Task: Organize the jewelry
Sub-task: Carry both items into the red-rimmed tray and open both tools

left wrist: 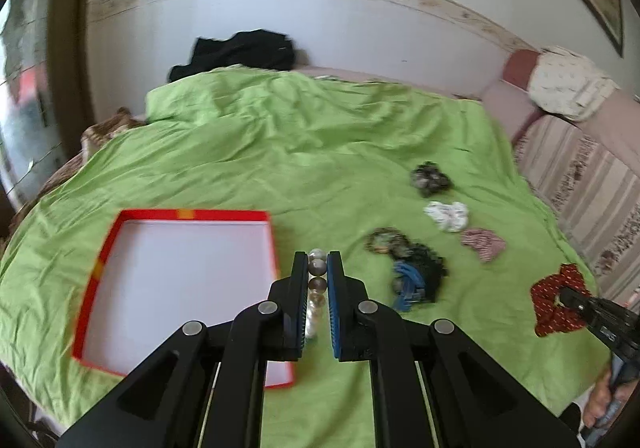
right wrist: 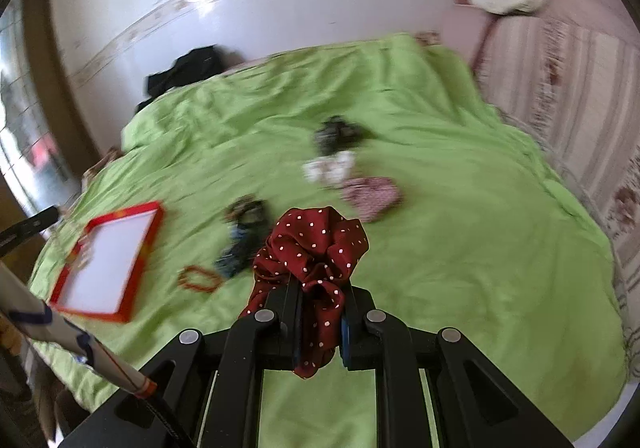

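Note:
My left gripper (left wrist: pixel 317 263) is shut on a pearl bead bracelet (left wrist: pixel 316 288), held just right of the red-rimmed white tray (left wrist: pixel 192 214) on the green bedspread. My right gripper (right wrist: pixel 320 290) is shut on a dark red polka-dot scrunchie (right wrist: pixel 316 244), lifted above the bed; it also shows in the left wrist view (left wrist: pixel 554 302). The tray (right wrist: pixel 154 234) shows at left in the right wrist view, with an orange bead bracelet (right wrist: pixel 198 278) lying beside it.
Several scrunchies lie on the bedspread: dark grey (left wrist: pixel 430 178), white (left wrist: pixel 447 215), pink patterned (left wrist: pixel 483 244), a brown one (left wrist: pixel 384 240) and a blue-black pile (left wrist: pixel 418 280). Black clothing (left wrist: pixel 240 52) lies at the far edge. A striped sofa (left wrist: pixel 580 172) is at right.

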